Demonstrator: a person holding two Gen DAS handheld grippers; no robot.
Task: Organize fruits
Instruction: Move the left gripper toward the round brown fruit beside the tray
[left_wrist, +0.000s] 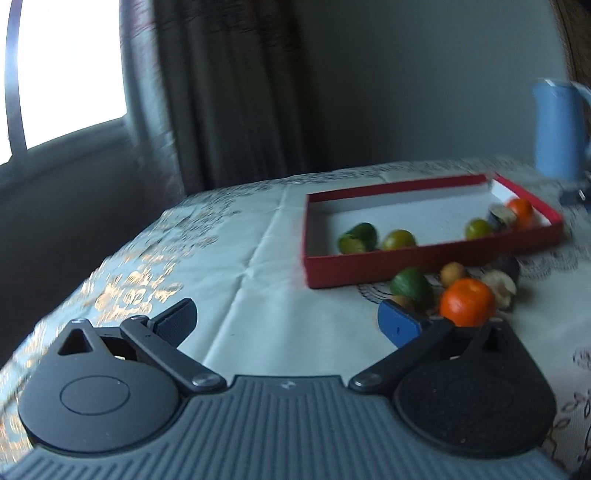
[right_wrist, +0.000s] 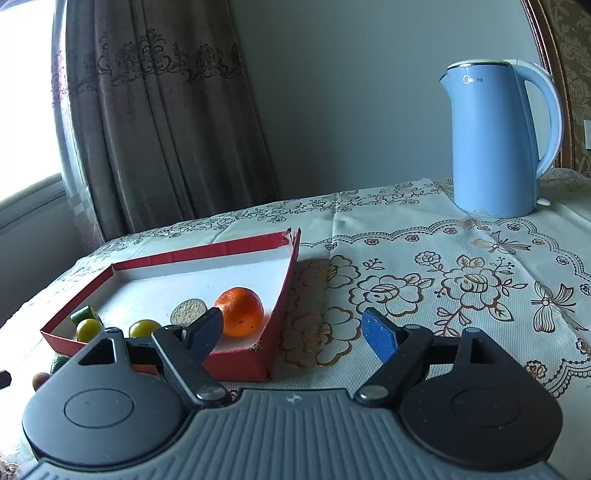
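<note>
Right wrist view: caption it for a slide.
Open right gripper beside red box holding an orange.

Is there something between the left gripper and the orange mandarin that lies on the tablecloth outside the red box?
Nothing visible blocks it. The open left gripper has the round orange mandarin just past its right-hand blue finger. Between mandarin and shallow red cardboard box lie a green fruit and a small yellow-brown fruit.

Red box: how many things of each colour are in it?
orange fruit: 1
green fruit: 1
yellow-green fruits: 2
tan round piece: 1
Total in the red box: 5
</note>
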